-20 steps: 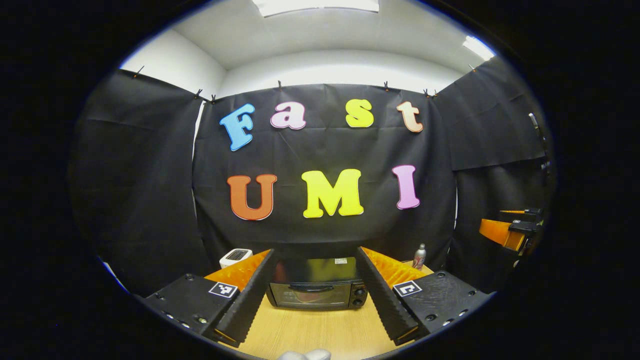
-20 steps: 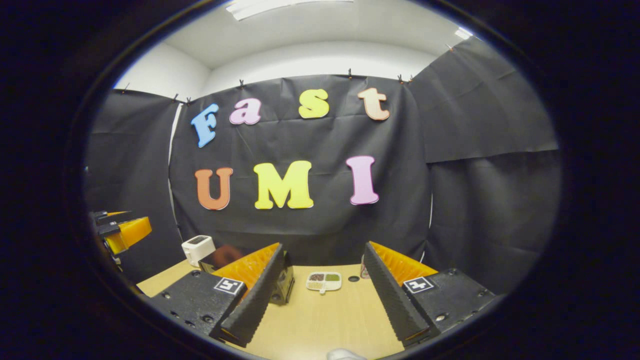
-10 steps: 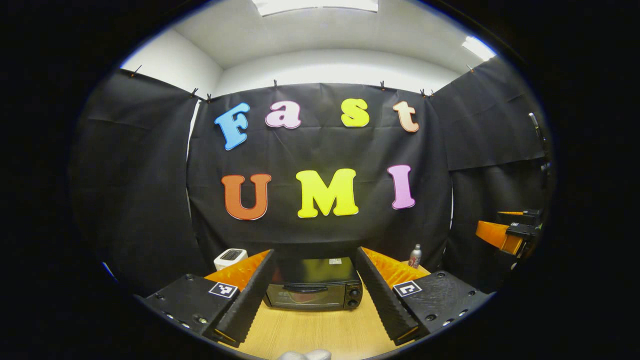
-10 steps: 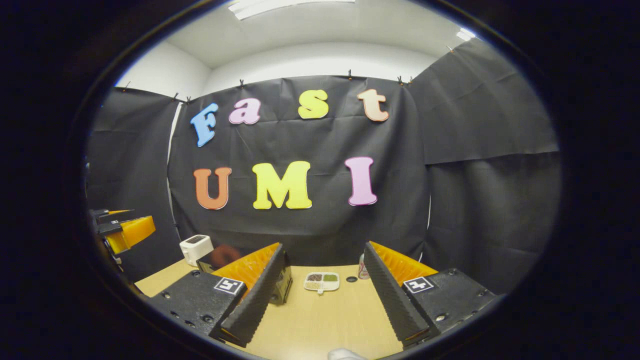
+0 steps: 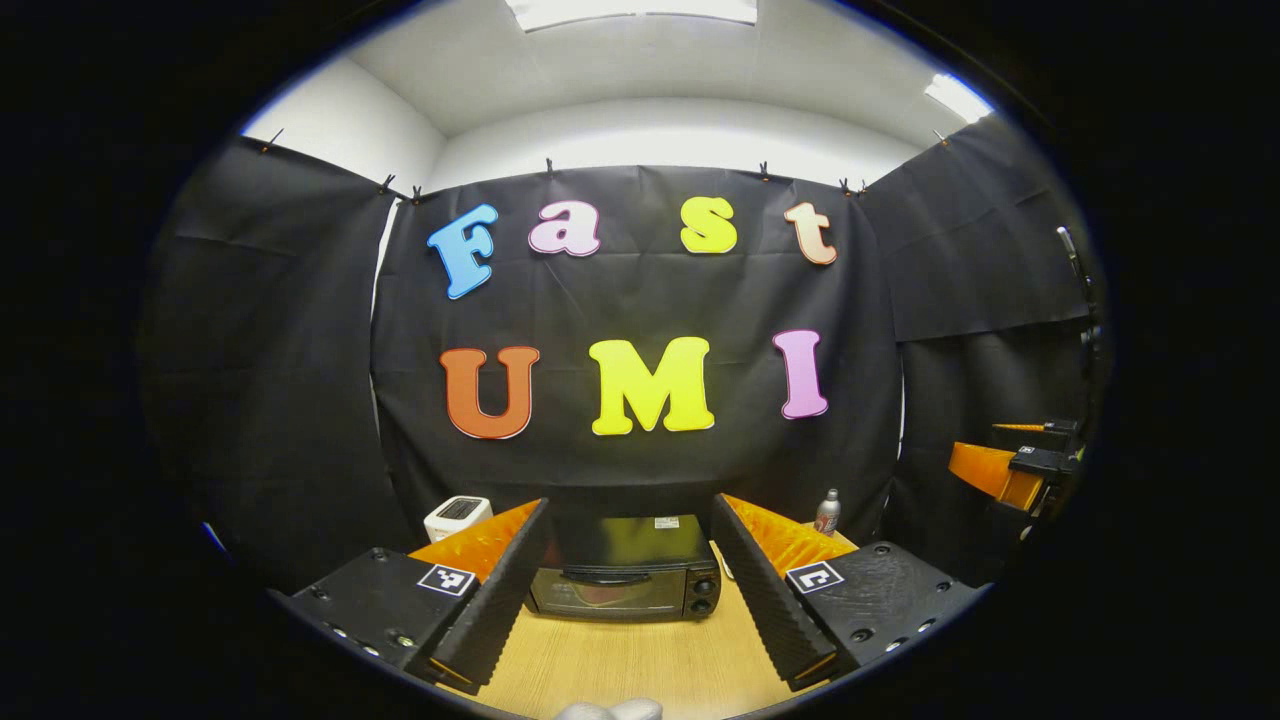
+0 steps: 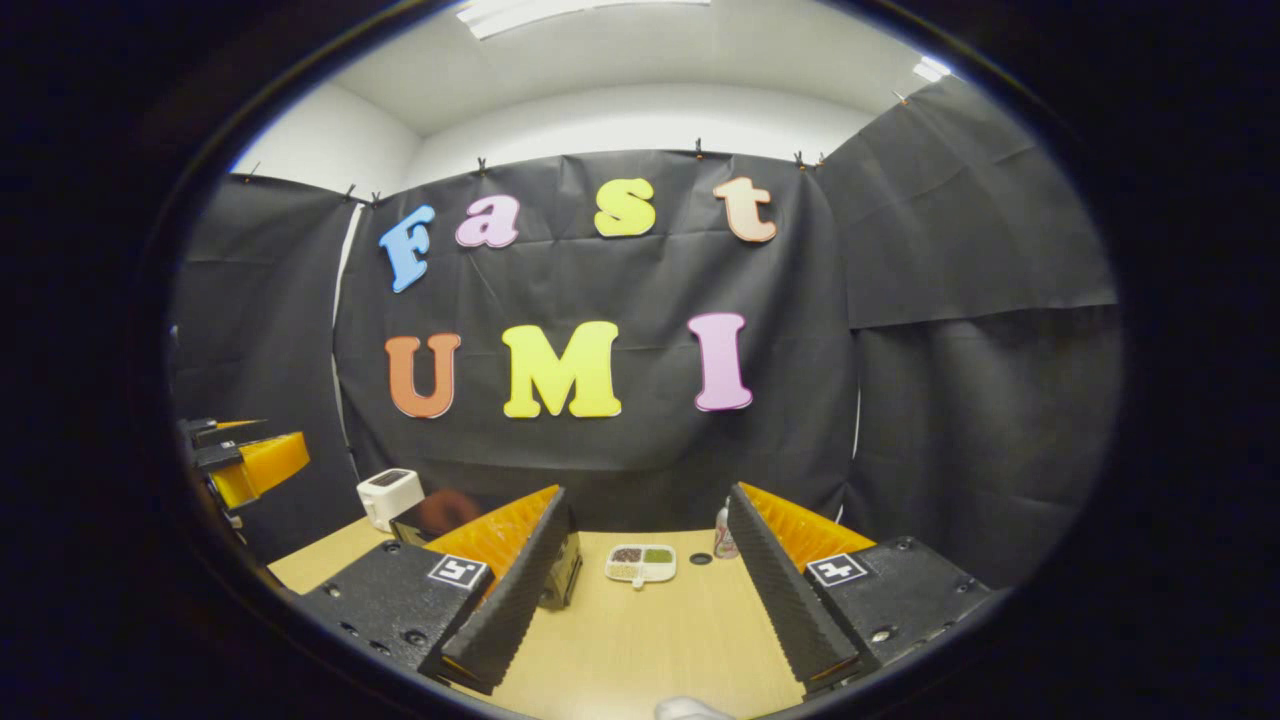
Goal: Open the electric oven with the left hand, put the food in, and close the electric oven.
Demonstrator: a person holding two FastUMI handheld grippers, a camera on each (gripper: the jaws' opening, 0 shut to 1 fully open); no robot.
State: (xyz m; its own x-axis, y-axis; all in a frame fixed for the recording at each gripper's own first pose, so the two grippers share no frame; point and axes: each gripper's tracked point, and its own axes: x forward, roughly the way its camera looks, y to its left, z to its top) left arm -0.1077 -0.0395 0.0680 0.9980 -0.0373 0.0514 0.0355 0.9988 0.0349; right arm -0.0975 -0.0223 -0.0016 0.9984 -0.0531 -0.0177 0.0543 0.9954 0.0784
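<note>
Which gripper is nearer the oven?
Left. The left gripper faces the oven head-on, its door framed between the open fingers. The right gripper faces the food tray, with the oven off to its left.

Both views low over table (image 5: 620,665), facing back wall; oven (image 5: 622,580) shared.

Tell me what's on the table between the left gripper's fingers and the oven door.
Nothing: in the left gripper view, bare wooden table runs from the open left gripper to the closed electric oven straight ahead.
</note>
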